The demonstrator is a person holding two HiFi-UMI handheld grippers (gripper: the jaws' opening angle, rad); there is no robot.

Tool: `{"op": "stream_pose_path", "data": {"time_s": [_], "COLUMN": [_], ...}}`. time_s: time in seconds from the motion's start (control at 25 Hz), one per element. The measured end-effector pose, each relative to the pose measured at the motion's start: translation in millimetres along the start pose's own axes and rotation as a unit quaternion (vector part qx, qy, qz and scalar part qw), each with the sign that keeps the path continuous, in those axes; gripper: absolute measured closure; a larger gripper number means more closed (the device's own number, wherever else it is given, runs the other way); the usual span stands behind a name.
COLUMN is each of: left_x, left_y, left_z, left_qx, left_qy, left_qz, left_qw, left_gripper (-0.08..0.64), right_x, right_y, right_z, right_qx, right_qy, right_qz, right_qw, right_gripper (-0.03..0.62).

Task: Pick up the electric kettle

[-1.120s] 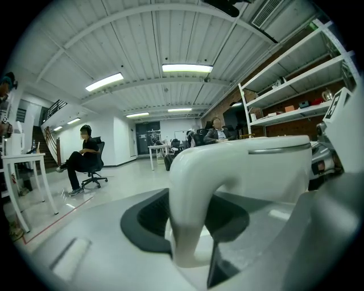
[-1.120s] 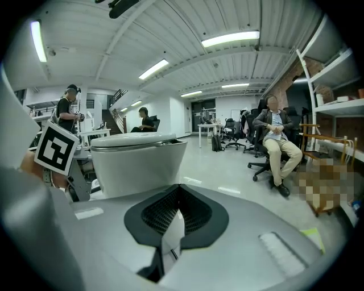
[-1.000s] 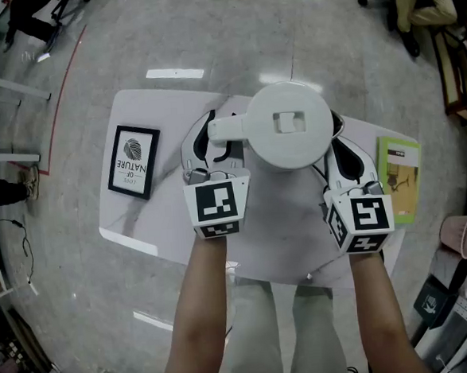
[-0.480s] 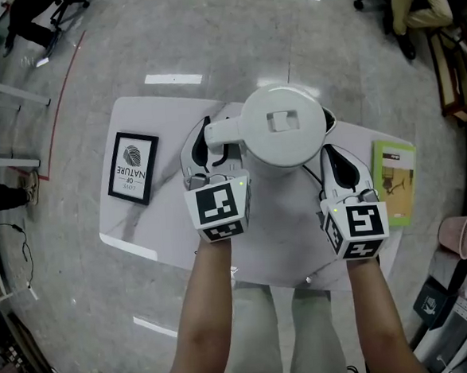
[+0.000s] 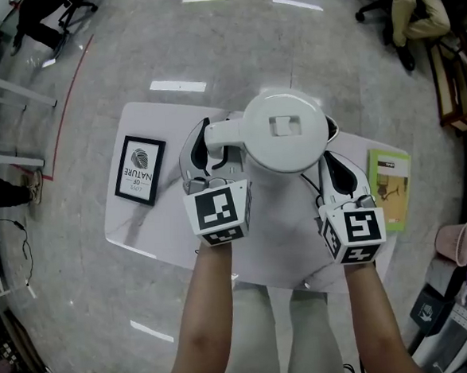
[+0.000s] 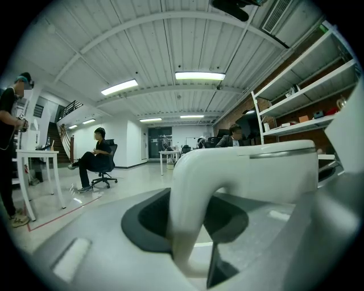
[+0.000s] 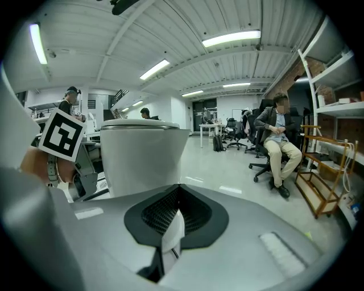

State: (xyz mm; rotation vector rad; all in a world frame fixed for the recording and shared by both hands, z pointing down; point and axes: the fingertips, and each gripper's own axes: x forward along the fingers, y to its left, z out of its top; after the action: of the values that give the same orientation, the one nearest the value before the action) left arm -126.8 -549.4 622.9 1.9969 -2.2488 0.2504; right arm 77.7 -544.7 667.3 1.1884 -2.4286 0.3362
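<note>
The white electric kettle [image 5: 285, 130] is held above the white table [image 5: 160, 227], its round lid facing up. My left gripper [image 5: 208, 143] is shut on the kettle's curved handle [image 6: 187, 210], which fills the gap between the jaws in the left gripper view. My right gripper [image 5: 333, 157] sits at the kettle's right side. Its jaws are closed on a thin white strip [image 7: 172, 230] with a dark cord beside it; what the strip belongs to is unclear. The kettle body [image 7: 142, 153] stands just beyond those jaws.
A framed black print [image 5: 140, 170] lies on the table's left part and a green booklet [image 5: 390, 188] at its right edge. A pink bin [image 5: 453, 242] stands on the floor at the right. People sit on office chairs farther off [image 7: 276, 145].
Both grippers and the kettle keep the same hold and spacing. The whole view has shifted slightly, with the table sitting a little more to the right.
</note>
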Motion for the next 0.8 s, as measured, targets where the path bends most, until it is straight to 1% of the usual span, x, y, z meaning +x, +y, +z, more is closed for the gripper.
{"op": "stream_pose_path", "data": {"time_s": [0.12,0.32,0.52,0.68,0.8], "left_x": [-8,-24,-42,-55,-64], "left_y": [3,10,10,7,5], "left_z": [20,54,93,124,146], "left_qx": [0.002,-0.010,-0.012,-0.014,-0.014], "left_qy": [-0.009,-0.022,-0.035,-0.039,-0.038], "left_qz": [0.004,0.014,0.023,0.018,0.013], "left_qw": [1.0000,0.9996,0.9991,0.9990,0.9991], "left_gripper": [0.430,0.430,0.430,0.428,0.428], "right_x": [-7,-28,-52,-76,-93], "right_y": [6,11,12,15,17], "right_z": [16,49,84,115,139], "right_qx": [-0.006,-0.007,-0.005,-0.002,0.007], "right_qy": [-0.010,-0.030,-0.056,-0.073,-0.083], "right_qz": [0.006,0.009,0.015,0.023,0.019], "right_qw": [1.000,0.999,0.998,0.997,0.996], "right_gripper": [0.570,0.569,0.569,0.569,0.569]}}
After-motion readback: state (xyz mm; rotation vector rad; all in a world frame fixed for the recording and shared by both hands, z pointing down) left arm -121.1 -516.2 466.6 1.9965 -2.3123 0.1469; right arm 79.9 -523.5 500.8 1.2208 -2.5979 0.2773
